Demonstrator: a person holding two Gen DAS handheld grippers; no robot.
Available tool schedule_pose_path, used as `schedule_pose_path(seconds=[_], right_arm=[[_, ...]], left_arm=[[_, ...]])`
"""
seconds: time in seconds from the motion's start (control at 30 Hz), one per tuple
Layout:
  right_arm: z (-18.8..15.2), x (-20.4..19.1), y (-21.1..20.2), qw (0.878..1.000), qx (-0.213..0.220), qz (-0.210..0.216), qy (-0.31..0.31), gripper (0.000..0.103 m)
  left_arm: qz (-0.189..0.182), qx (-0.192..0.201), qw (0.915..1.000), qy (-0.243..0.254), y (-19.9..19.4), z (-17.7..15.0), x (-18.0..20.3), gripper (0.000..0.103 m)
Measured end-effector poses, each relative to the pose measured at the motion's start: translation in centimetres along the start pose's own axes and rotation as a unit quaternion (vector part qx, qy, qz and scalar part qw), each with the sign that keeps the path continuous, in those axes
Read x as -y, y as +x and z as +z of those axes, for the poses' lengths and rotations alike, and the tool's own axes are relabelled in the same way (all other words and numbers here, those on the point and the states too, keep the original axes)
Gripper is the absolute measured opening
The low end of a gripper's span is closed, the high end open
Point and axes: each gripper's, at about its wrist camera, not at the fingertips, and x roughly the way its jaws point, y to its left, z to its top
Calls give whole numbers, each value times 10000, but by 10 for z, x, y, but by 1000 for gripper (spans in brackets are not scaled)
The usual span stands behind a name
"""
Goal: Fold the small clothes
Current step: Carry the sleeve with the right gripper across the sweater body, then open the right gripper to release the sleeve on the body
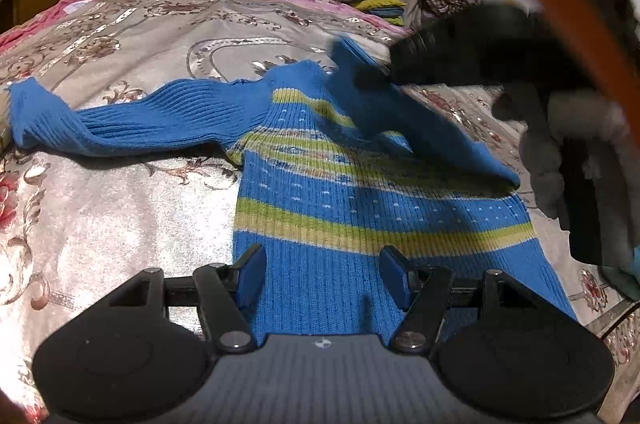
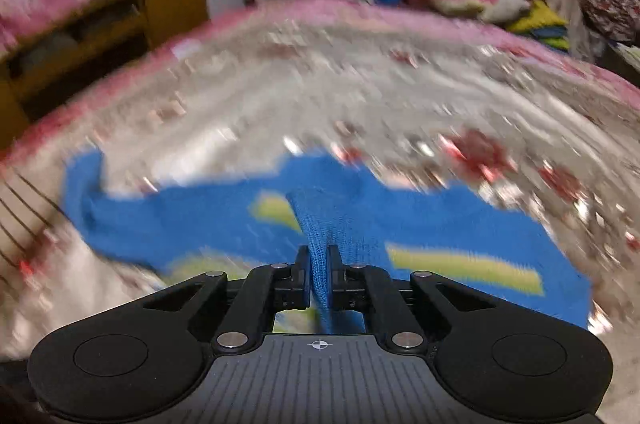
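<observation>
Blue striped sweater (image 1: 320, 183) spread flat on the bed (image 1: 140, 35), one sleeve (image 1: 120, 119) stretched out to the side. Right gripper (image 2: 319, 266) clamped tight on a fold of blue knit, probably the other sleeve (image 1: 420, 119), lifted across the chest. Left gripper (image 1: 322, 278) hovering open over the hem, nothing between its pads. To fold cleanly: carry the pinched sleeve low and straight across the body, lay it flat along the stripes, release only once settled. Pin the hem with the left if the body drags.
</observation>
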Motion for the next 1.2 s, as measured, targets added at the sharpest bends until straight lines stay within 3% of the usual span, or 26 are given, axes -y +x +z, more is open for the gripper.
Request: schedule_pose_path(seconds=[0.1, 0.17, 0.27, 0.4, 0.5, 0.67, 0.73, 0.87, 1.03, 1.1, 1.2], right_arm=[[-2, -14, 5, 9990, -62, 436, -2, 15], [-5, -14, 3, 9988, -51, 480, -27, 26], [-8, 7, -17, 9988, 136, 392, 267, 31], [-17, 54, -43, 9977, 302, -185, 574, 32], [-37, 90, -51, 9944, 143, -641, 827, 32], [-70, 133, -42, 9842, -178, -1397, 1071, 32], [-79, 146, -40, 9811, -204, -1486, 1221, 32], [-83, 158, -28, 9757, -485, -1903, 973, 32], [-82, 173, -32, 9695, -418, -1880, 1517, 32], [-76, 153, -44, 9762, -173, -1842, 1130, 33], [-63, 117, -50, 9911, -1, -1152, 662, 33]], left_arm=[[-1, 2, 10000, 40, 0, -1, 2, 67], [-27, 14, 10000, 78, -1, -1, 3, 67], [-47, -2, 9999, 128, 0, -3, 4, 68], [-35, -73, 9999, 132, 5, -5, 6, 68], [12, -79, 9998, 176, 9, -6, 8, 68], [104, -33, 9997, 223, 15, -3, 13, 68], [141, -36, 9997, 210, 19, -1, 13, 69], [229, 2, 9996, 168, 28, 8, 12, 70], [275, 110, 9996, 19, 36, 20, 8, 70], [302, 150, 9994, 14, 34, 19, 2, 70], [244, 167, 9996, -15, 31, 16, -5, 70]])
